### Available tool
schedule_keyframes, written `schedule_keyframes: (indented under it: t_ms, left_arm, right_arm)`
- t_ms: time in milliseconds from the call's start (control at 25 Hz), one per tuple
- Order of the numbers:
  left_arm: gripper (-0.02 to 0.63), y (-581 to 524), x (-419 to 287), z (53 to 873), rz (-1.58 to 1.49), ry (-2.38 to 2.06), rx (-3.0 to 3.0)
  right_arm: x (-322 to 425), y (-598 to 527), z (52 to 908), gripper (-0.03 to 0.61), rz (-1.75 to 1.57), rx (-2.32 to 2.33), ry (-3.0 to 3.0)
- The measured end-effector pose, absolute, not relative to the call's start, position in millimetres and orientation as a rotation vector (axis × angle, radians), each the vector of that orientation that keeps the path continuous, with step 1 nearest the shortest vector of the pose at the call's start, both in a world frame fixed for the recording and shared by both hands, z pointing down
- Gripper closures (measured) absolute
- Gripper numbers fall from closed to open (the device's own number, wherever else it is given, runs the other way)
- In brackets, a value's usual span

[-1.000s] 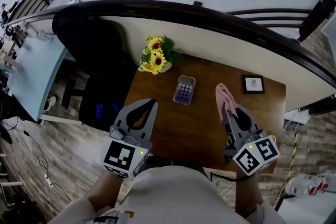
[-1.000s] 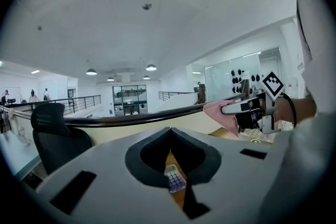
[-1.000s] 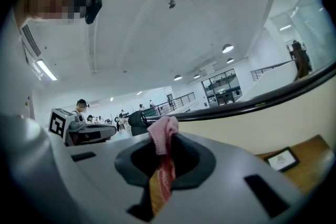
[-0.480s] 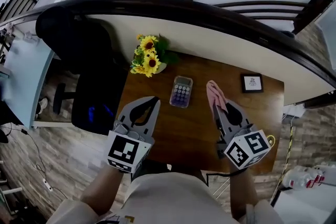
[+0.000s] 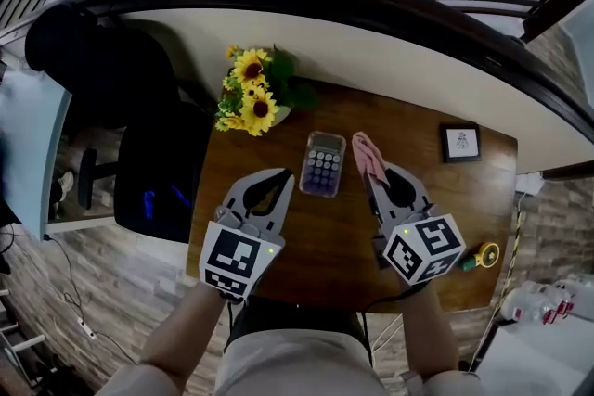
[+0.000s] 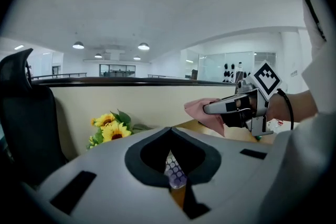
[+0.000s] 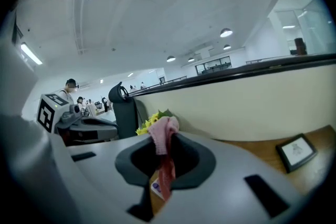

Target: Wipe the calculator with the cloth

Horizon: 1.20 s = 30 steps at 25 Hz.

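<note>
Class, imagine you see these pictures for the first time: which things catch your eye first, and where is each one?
A pink cloth stands out, pinched in the right claw just right of the calculator, which lies at the middle of the wooden table. Bright sunflowers sit at the table's far left corner. The left claw hovers shut and empty, near the calculator's left side.
</note>
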<state>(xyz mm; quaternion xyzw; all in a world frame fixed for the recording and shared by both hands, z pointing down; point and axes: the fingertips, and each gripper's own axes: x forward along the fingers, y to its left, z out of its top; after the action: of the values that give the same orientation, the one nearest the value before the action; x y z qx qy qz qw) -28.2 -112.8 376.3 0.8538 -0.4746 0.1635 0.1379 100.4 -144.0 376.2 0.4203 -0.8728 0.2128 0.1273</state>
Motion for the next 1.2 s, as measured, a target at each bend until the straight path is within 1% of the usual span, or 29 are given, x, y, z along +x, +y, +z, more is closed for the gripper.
schedule_keyframes:
  t_ms: [480,560,800,960,1200]
  left_arm:
    - [0.608,-136,-7,504,0.542,-1.22,2.424]
    - [0.609,-135,1,521,0.589,-1.185,2.454]
    - [0.609,-133,15,569,0.599,-1.111,2.393]
    - [0.607,-133,15,581,0.613,-1.108,2.384]
    - [0.609,-135,13,582,0.528,-1.127,2.338]
  right_arm:
    - [99,-167,490,0.542,0.68,1.208,-2.441]
    - [101,-170,506,0.543,0.694,1.22,-2.428]
    - [110,-178,538,0.542,0.723,1.233,-2.401]
    - [109,-182,549,0.541,0.71,1.21,-2.397]
    - [106,-197,552,0.541,0.62,1.203,-2.391]
